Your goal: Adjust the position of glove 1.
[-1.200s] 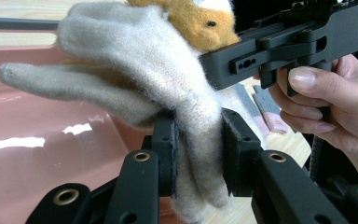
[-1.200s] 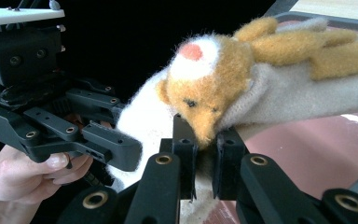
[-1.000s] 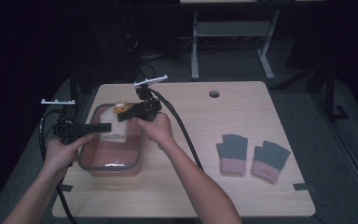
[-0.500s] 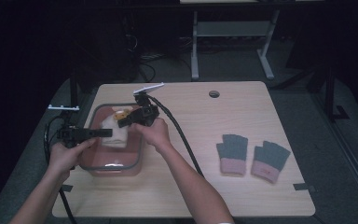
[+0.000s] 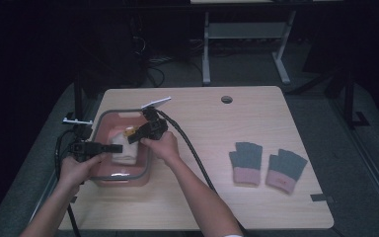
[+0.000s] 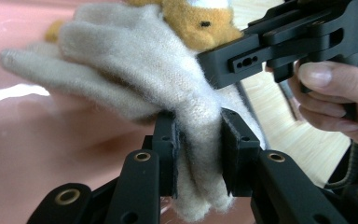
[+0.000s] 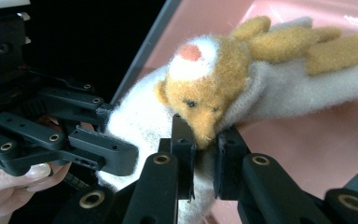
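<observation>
Right gripper (image 7: 204, 156) clamps cream glove (image 7: 279, 93), fox face apparently; left gripper (image 7: 70, 135) beside.

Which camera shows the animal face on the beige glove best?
The right gripper view: the orange animal face on the beige glove is close and sharp, just above the right gripper. The left gripper view catches part of it at the top edge. The high view shows a small orange spot in the pink tub.

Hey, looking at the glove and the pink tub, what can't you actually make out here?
- Cream glove: cuff hidden behind the left gripper, left gripper view.
- Glove's animal face: chin hidden between the right gripper pads, right gripper view.
- Pink tub: floor under the glove hidden, high view.
- Grey gloves: knit too small, high view.
</observation>
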`<control>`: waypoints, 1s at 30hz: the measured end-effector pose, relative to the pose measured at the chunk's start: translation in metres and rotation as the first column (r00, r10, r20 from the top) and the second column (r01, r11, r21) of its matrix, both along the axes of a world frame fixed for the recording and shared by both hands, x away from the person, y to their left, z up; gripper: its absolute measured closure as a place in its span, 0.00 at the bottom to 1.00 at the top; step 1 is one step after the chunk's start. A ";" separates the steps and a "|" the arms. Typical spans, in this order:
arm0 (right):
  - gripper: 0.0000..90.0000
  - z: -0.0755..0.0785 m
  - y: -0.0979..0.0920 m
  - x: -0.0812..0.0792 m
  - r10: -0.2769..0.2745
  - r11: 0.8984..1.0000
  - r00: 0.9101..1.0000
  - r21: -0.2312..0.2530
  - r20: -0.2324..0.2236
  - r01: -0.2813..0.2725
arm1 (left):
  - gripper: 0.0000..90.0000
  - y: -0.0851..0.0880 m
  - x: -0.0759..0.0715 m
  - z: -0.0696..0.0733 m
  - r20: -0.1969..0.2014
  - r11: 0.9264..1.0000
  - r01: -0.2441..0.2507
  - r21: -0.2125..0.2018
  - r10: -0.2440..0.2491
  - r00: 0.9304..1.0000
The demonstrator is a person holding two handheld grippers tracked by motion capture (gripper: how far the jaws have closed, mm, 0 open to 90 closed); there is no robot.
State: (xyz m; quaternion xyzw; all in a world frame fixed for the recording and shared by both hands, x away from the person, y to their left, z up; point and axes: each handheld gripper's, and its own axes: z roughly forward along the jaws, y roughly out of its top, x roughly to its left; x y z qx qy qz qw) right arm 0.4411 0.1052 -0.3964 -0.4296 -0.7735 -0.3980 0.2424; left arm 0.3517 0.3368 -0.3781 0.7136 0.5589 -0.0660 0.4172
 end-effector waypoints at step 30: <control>0.78 0.010 0.001 0.000 0.016 0.990 0.999 -0.142 0.043 -0.010 | 0.78 -0.007 0.005 -0.020 -0.090 0.985 -0.017 0.171 0.033 0.995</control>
